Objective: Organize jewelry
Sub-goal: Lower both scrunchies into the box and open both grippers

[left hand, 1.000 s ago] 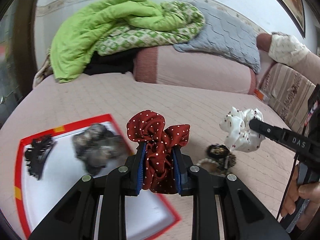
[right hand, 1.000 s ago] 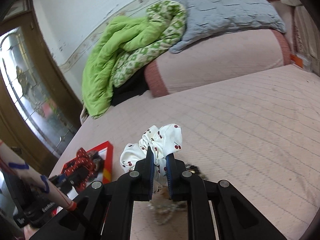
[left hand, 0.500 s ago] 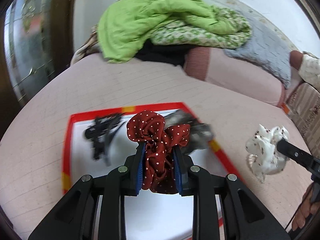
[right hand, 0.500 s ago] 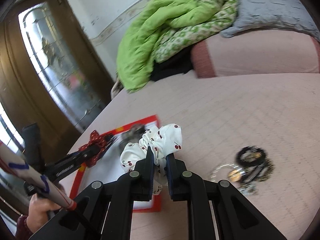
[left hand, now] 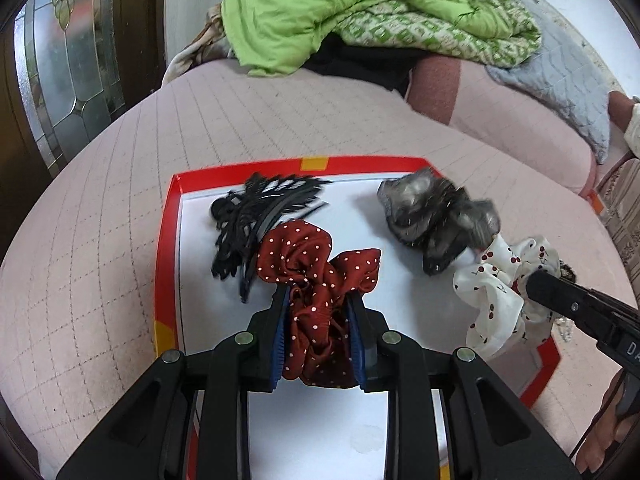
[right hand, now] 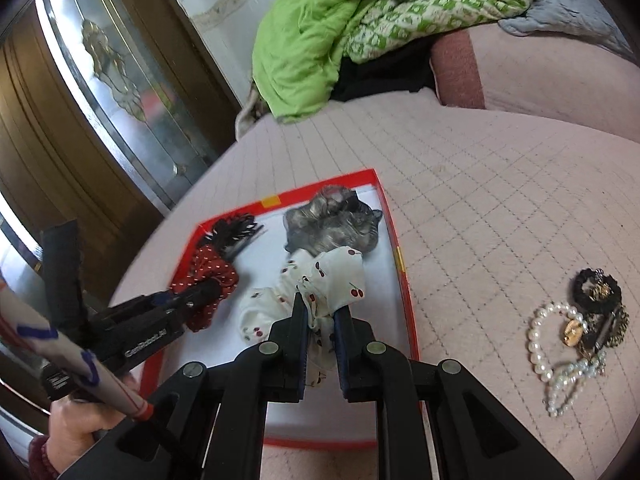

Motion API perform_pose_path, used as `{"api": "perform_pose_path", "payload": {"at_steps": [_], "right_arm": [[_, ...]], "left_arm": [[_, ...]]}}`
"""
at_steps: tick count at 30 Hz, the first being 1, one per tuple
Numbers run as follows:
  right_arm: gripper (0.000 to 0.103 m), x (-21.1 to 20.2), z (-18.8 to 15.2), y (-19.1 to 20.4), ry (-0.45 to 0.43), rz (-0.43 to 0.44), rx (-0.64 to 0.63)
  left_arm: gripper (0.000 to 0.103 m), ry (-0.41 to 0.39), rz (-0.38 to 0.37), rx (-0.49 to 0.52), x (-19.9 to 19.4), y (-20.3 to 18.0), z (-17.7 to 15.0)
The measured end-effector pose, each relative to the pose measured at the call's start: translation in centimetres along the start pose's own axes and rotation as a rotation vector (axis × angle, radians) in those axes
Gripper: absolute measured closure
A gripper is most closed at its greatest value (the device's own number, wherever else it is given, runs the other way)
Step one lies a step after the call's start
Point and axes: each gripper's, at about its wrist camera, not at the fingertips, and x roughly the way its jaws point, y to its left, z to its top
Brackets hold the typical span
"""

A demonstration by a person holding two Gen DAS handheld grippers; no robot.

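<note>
My left gripper (left hand: 318,304) is shut on a dark red polka-dot scrunchie (left hand: 316,264) and holds it over the red-rimmed white tray (left hand: 166,240). My right gripper (right hand: 320,308) is shut on a white cherry-print scrunchie (right hand: 320,276), also over the tray (right hand: 402,272); it shows in the left wrist view (left hand: 500,292) too. In the tray lie a black claw clip (left hand: 260,216) and a grey scrunchie (left hand: 436,216). A pearl bracelet (right hand: 556,344) and black-and-gold pieces (right hand: 598,300) lie on the bed right of the tray.
The tray sits on a pink quilted bed (right hand: 500,184). A green blanket (left hand: 340,4), a pink bolster (left hand: 500,108) and a grey pillow (left hand: 560,80) lie at the far end. A wooden door with glass panels (right hand: 92,92) stands to the left.
Both grippers have carried their scrunchies leftward, from beside the loose jewelry to over the tray. Both stay shut on their scrunchies.
</note>
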Motion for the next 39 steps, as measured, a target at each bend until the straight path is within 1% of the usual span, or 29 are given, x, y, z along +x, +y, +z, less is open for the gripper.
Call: {"api": "perform_pose_path", "payload": {"at_steps": [3, 6, 13, 17, 21, 24, 25, 26, 27, 29, 30, 32, 34, 37, 39], "right_arm": [[0.088, 1.7, 0.6, 0.3, 0.030, -0.037, -0.019], [0.088, 2.9, 1.2, 0.4, 0.044, -0.056, -0.034], [0.088, 5.1, 2.8, 0.8, 0.053, -0.084, -0.050], [0.088, 6.4, 3.6, 0.5, 0.068, -0.091, -0.036], [0.088, 7.1, 4.0, 0.4, 0.076, -0.102, -0.031], [0.087, 7.2, 3.9, 0.4, 0.078, -0.106, -0.035], [0.087, 7.1, 4.0, 0.4, 0.078, -0.107, -0.037], [0.086, 7.1, 4.0, 0.4, 0.078, -0.106, -0.038], [0.080, 6.9, 4.0, 0.4, 0.080, -0.106, -0.038], [0.063, 6.5, 4.1, 0.4, 0.073, -0.097, -0.030], [0.061, 6.2, 4.2, 0.4, 0.069, -0.093, -0.030], [0.059, 5.9, 4.2, 0.7, 0.066, -0.090, -0.039], [0.057, 5.4, 4.1, 1.1, 0.061, -0.085, -0.047], [0.055, 4.7, 4.1, 1.6, 0.054, -0.080, -0.061], [0.055, 4.2, 4.2, 1.8, 0.046, -0.079, -0.064]], "left_arm": [[0.077, 0.011, 0.018, -0.018, 0.6, 0.5, 0.1], [0.077, 0.010, 0.027, -0.038, 1.0, 1.1, 0.5], [0.076, 0.018, 0.012, -0.092, 1.4, 2.0, 1.2], [0.074, 0.007, 0.012, -0.099, 1.4, 1.8, 1.8], [0.073, 0.019, 0.010, -0.110, 2.0, 1.6, 2.2], [0.068, 0.021, 0.009, -0.121, 2.2, 1.6, 2.5], [0.065, 0.018, 0.012, -0.124, 2.2, 1.7, 2.5], [0.062, 0.016, 0.012, -0.125, 2.1, 1.7, 2.5], [0.060, 0.012, 0.012, -0.125, 2.1, 1.8, 2.6], [0.057, 0.007, 0.016, -0.124, 2.0, 1.7, 2.5], [0.056, 0.007, 0.019, -0.122, 2.0, 1.7, 2.5], [0.051, 0.007, 0.023, -0.122, 1.9, 1.7, 2.5], [0.049, -0.001, 0.030, -0.120, 1.7, 1.7, 2.5], [0.044, -0.009, 0.038, -0.115, 1.5, 1.6, 2.5], [0.043, -0.012, 0.042, -0.113, 1.4, 1.6, 2.4]]}}
